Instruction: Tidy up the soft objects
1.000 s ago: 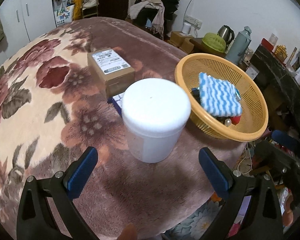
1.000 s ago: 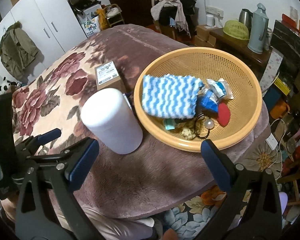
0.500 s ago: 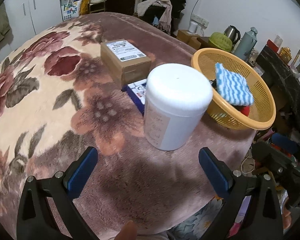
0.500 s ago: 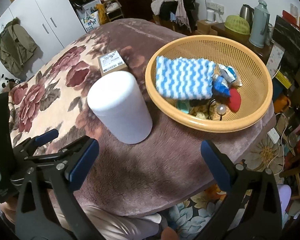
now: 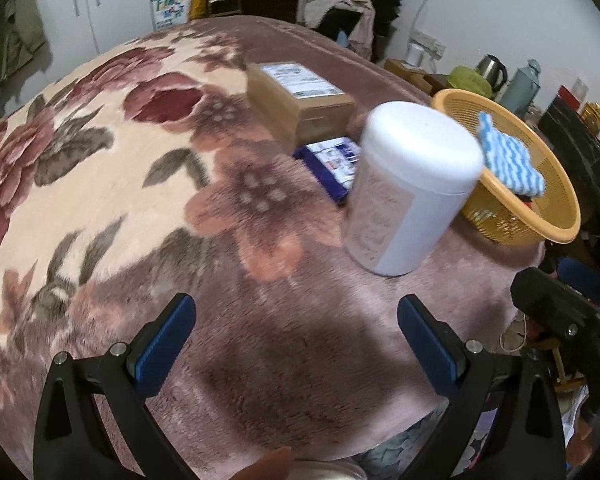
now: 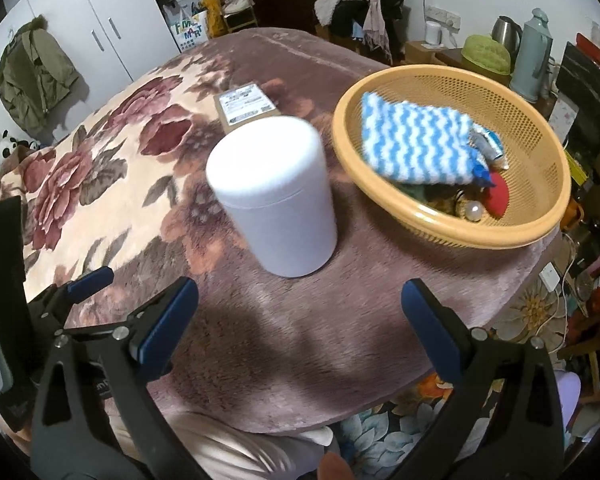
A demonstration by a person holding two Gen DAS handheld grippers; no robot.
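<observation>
A blue-and-white wavy striped cloth (image 6: pixel 418 145) lies in a yellow mesh basket (image 6: pixel 500 236) at the right of the blanket-covered table, over several small items. The cloth (image 5: pixel 508 160) and the basket (image 5: pixel 540 224) also show in the left wrist view. A white lidded tub (image 6: pixel 276 196) stands upright left of the basket; it also shows in the left wrist view (image 5: pixel 412 192). My left gripper (image 5: pixel 296 340) is open and empty, low over the near part of the blanket. My right gripper (image 6: pixel 300 324) is open and empty, near the table's front edge, in front of the tub.
A brown cardboard box (image 5: pixel 300 100) with a white label sits behind the tub, and a flat blue-and-white packet (image 5: pixel 332 162) lies between them. The floral blanket (image 5: pixel 100 184) stretches left. Kettles, a flask and shelves stand at the back right (image 6: pixel 532 56). The table edge drops off near front.
Both grippers have shifted left and back from the basket: tub and basket have slid right in both views. Both stay open and empty. Nothing on the table has moved.
</observation>
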